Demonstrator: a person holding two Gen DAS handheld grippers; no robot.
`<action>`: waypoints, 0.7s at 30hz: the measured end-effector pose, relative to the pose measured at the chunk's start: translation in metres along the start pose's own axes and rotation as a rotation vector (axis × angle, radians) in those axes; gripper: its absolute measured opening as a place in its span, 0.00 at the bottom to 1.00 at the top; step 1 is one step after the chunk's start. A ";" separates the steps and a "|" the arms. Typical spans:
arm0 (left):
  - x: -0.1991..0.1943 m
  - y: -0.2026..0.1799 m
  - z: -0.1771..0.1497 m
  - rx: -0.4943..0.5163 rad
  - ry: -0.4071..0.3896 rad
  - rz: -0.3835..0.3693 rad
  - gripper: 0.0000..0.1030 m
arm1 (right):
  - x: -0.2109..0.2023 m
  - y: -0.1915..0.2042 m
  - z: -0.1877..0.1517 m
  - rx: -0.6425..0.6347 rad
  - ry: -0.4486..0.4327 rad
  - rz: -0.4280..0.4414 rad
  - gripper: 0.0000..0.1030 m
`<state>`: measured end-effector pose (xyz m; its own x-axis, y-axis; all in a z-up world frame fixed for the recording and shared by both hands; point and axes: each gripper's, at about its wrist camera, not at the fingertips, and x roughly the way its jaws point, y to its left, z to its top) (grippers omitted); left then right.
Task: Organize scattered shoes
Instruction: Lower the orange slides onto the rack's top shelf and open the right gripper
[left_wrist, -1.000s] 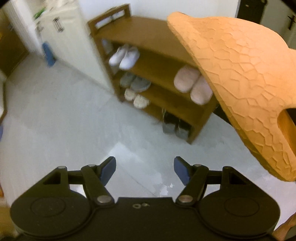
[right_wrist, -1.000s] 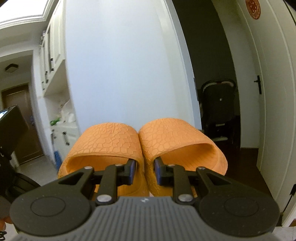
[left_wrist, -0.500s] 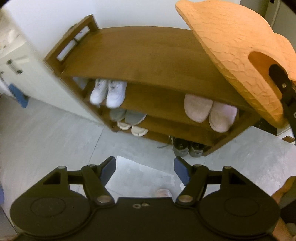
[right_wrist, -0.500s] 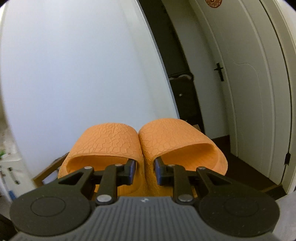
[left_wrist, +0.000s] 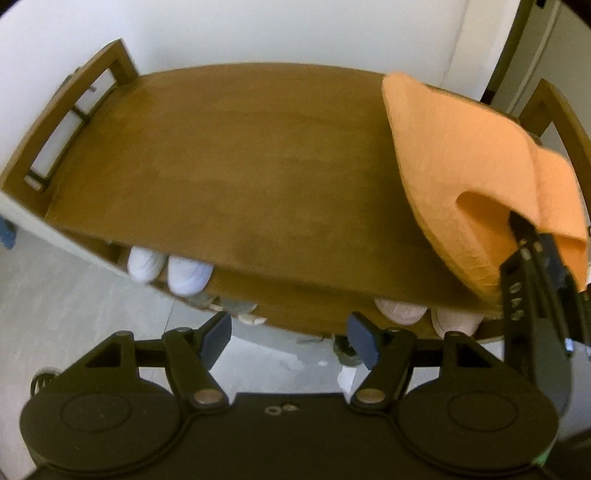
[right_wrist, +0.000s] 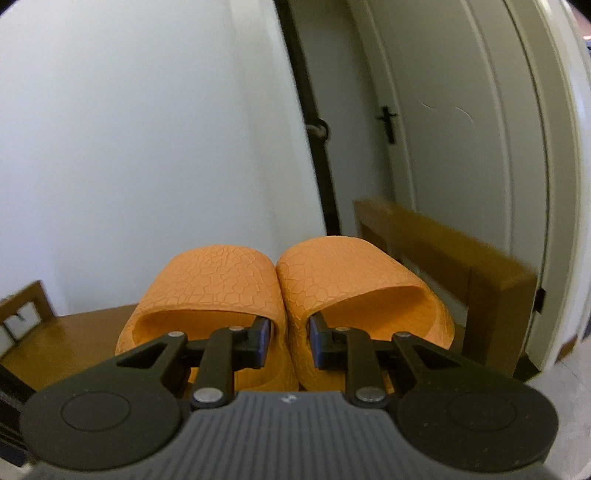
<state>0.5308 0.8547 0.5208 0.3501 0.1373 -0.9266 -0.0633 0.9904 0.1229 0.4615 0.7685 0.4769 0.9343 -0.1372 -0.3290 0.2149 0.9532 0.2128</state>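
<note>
Right gripper (right_wrist: 287, 341) jaws pinch crackle-textured orange foam slippers (right_wrist: 280, 291); left gripper (left_wrist: 290, 338) jaws gape, empty.

The right claw (right_wrist: 287, 341) pinches two orange slippers (right_wrist: 284, 295) together, one finger inside each slipper. The slippers are just over the brown wooden shelf (right_wrist: 74, 332). Behind them is a white wall (right_wrist: 147, 129) and a white door (right_wrist: 461, 147) with a dark handle (right_wrist: 388, 123).
</note>
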 end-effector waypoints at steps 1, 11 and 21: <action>0.004 0.000 -0.001 0.004 -0.006 -0.005 0.67 | 0.002 -0.001 -0.005 -0.003 -0.012 -0.011 0.26; -0.001 0.007 -0.031 0.066 -0.058 -0.004 0.67 | -0.013 -0.006 -0.022 -0.059 -0.032 -0.034 0.81; -0.060 0.015 -0.087 0.111 -0.121 0.017 0.68 | -0.116 -0.028 -0.013 -0.055 -0.054 0.019 0.81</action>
<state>0.4273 0.8602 0.5469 0.4600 0.1487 -0.8754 0.0315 0.9825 0.1834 0.3430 0.7617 0.4971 0.9523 -0.1317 -0.2753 0.1824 0.9689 0.1674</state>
